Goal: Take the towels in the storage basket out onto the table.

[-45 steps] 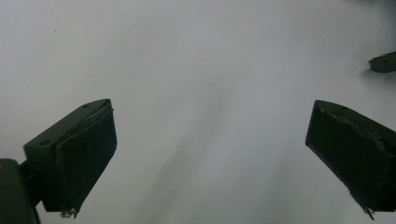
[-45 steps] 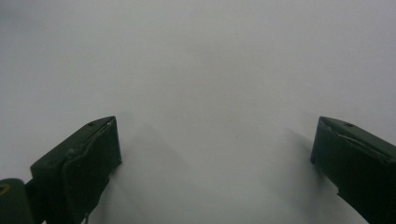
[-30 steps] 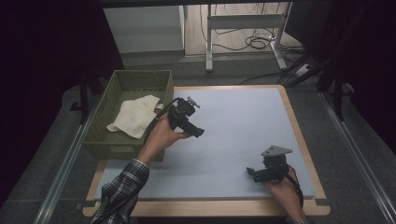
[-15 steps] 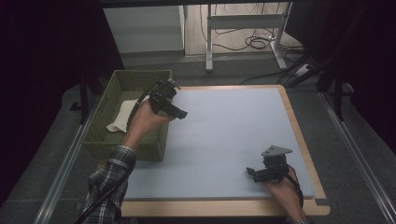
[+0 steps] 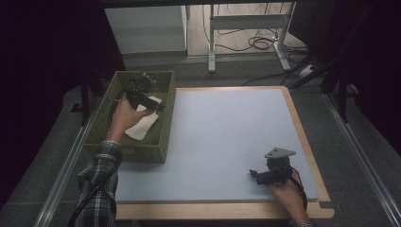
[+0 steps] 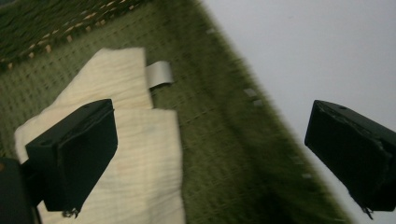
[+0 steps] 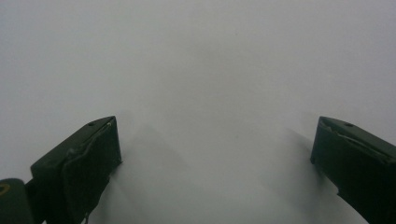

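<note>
A green woven basket (image 5: 161, 137) stands at the table's left edge with a cream folded cloth (image 5: 142, 125) inside it. My left gripper (image 5: 158, 106) hovers over the basket, open, its jaws wide apart above the cloth (image 6: 140, 154) and the basket's floor (image 6: 219, 140); nothing is between them. A small grey tag (image 6: 159, 74) sticks out from the cloth's edge. Near the table's front right my right gripper (image 5: 254, 174) rests low over the pale blue mat (image 5: 227, 137), open, holding nothing (image 7: 215, 154).
The mat lies in a wooden frame (image 5: 302, 137). Beyond the table stand a white cabinet (image 5: 146, 28) and metal table legs (image 5: 212, 42) with cables on the floor. Dark floor and rails flank both sides.
My left gripper has travelled left and away from the mat to over the basket, above the cloth. The right gripper has stayed put.
</note>
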### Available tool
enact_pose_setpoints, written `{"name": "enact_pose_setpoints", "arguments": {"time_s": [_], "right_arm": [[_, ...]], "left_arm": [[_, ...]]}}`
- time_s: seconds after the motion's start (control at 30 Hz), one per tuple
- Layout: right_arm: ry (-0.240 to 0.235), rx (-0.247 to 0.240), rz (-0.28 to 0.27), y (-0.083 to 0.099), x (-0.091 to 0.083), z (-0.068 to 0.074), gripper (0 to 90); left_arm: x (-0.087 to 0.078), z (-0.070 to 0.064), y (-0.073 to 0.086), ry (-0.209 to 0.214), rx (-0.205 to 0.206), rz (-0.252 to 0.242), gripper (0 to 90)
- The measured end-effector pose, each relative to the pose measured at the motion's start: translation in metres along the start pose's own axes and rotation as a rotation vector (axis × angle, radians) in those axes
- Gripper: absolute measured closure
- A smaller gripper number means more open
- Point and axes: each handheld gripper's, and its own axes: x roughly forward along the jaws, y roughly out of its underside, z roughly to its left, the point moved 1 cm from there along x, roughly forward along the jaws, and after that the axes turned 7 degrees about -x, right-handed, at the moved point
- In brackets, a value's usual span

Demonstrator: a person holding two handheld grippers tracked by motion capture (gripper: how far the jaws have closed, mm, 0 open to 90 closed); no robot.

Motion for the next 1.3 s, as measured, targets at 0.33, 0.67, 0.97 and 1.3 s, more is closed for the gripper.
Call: {"name": "enact_pose_setpoints", "arguments": {"time_s": [0.33, 0.67, 0.97, 1.3], "right_arm": [[0.000, 0.000, 0.000, 0.000, 0.000, 0.000, 1.4], [-0.001, 0.001, -0.002, 0.000, 0.000, 0.000, 1.5], [-0.002, 0.002, -0.002, 0.000, 0.000, 0.000, 1.5], [-0.001, 0.002, -0.002, 0.000, 0.000, 0.000, 1.5]], "left_arm": [[0.040, 0.046, 0.013, -0.052, -0.092, 0.075, 1.0], [0.078, 0.069, 0.017, -0.077, -0.139, 0.169, 0.5], [0.107, 0.091, 0.019, -0.100, -0.228, 0.300, 5.1], [0.102, 0.091, 0.027, -0.051, -0.255, 0.319, 53.7]]}}
